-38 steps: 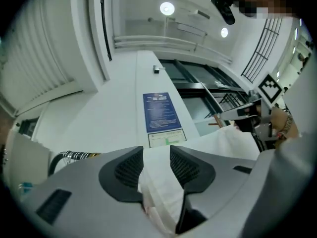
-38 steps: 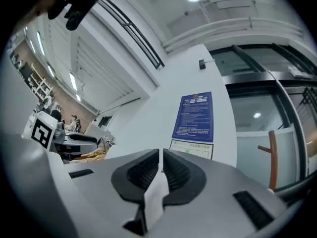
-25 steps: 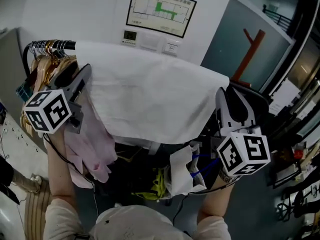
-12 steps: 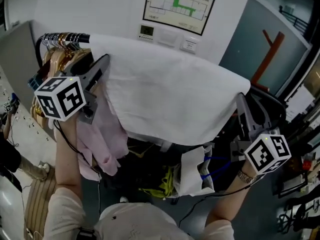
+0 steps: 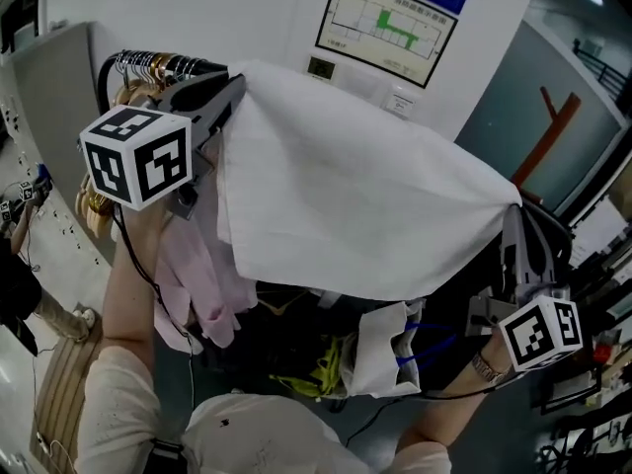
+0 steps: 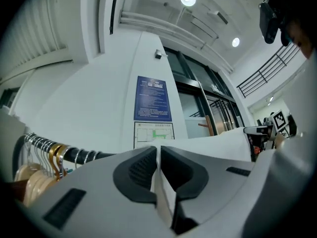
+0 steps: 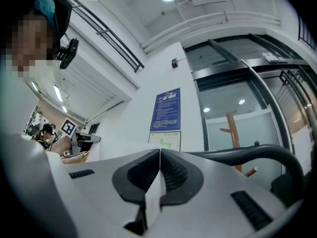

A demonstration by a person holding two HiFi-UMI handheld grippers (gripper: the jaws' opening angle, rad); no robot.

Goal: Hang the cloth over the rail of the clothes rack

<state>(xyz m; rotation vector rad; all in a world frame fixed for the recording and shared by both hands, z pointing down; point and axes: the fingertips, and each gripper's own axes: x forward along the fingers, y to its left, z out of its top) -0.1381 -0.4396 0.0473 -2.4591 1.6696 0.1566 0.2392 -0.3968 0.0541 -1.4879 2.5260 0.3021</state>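
Cloth (image 5: 346,205), head view: a white sheet stretched taut between the two tools. Its long axis runs from the left gripper (image 5: 222,92), at the upper left, down to the right gripper (image 5: 515,220), at the lower right. Each tool takes one end of the upper edge, and the free part hangs below and between them. The rail (image 5: 163,65), carrying hangers (image 5: 128,97), shows bare just beyond the left gripper's tip. It appears to run on under the sheet, parallel to the long axis. Whether the fabric already bears on it cannot be told. A pink garment (image 5: 197,275) hangs below the left gripper.

Left gripper view: the jaws of the left gripper (image 6: 158,155) have just been closing and pinch a fold of cloth (image 6: 218,140), which runs off to the right. The rail (image 6: 79,156) lies just left of the jaws, so this hand is judged the nearer to it.

Right gripper view: the right gripper (image 7: 159,157) has just been closing too, its pads together on a thin strip of cloth (image 7: 151,197).
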